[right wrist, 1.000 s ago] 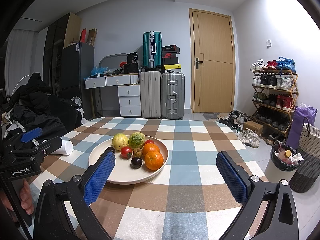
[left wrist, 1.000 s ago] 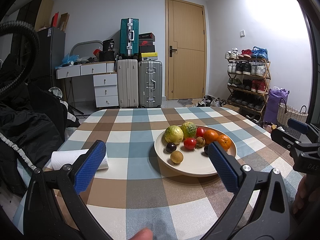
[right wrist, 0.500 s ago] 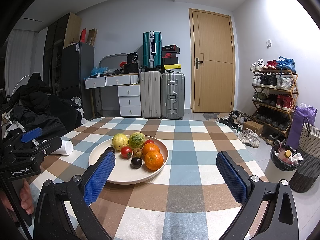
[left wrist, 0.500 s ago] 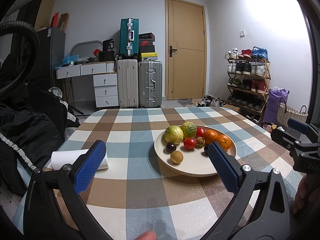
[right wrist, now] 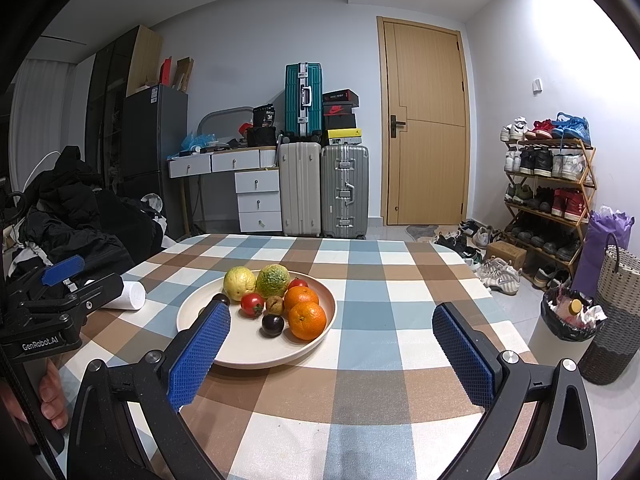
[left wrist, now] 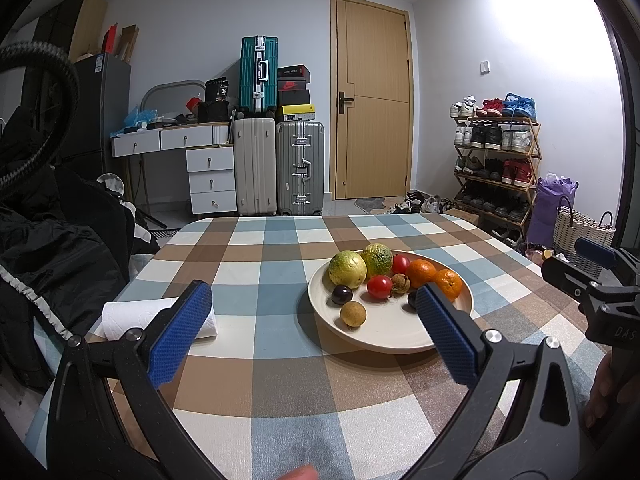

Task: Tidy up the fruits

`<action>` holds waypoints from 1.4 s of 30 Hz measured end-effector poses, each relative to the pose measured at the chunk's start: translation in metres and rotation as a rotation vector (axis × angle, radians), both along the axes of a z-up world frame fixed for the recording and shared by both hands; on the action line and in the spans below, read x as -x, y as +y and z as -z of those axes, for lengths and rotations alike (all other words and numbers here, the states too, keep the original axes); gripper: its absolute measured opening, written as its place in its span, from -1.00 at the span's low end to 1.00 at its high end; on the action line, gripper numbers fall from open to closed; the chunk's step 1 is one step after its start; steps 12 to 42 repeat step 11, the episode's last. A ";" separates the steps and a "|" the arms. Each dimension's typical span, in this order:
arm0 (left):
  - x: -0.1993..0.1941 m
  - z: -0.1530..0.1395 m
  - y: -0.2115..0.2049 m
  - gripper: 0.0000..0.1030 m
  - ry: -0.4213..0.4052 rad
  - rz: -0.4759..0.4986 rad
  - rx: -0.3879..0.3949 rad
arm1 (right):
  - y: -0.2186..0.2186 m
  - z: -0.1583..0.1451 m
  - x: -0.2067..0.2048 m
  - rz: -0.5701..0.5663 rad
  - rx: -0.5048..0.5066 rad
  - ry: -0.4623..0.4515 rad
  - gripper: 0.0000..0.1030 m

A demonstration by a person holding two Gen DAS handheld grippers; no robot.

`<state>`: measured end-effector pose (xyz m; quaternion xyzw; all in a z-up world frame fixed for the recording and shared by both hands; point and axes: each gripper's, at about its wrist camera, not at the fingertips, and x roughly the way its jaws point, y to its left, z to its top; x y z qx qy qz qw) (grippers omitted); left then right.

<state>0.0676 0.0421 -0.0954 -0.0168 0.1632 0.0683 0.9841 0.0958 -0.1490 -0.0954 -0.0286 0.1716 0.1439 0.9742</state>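
Note:
A cream plate sits on the checked tablecloth and holds several fruits: a yellow-green guava, a rough green citrus, two oranges, red tomatoes, dark plums and a small tan longan. My left gripper is open, hovering before the plate's near left. My right gripper is open too, nothing between its blue pads, near the plate's right front.
A paper towel roll lies on the table's left side. Dark jackets pile up at left. Suitcases, a drawer desk, a door and a shoe rack stand behind; a bin and basket stand right.

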 end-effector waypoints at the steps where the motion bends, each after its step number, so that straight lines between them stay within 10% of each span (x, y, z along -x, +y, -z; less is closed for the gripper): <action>1: -0.002 0.002 0.000 0.98 0.000 0.000 0.001 | 0.000 0.000 0.000 0.000 0.000 0.000 1.00; 42: -0.005 0.003 -0.001 0.98 0.001 0.012 0.003 | 0.000 0.000 0.000 0.000 0.000 0.000 1.00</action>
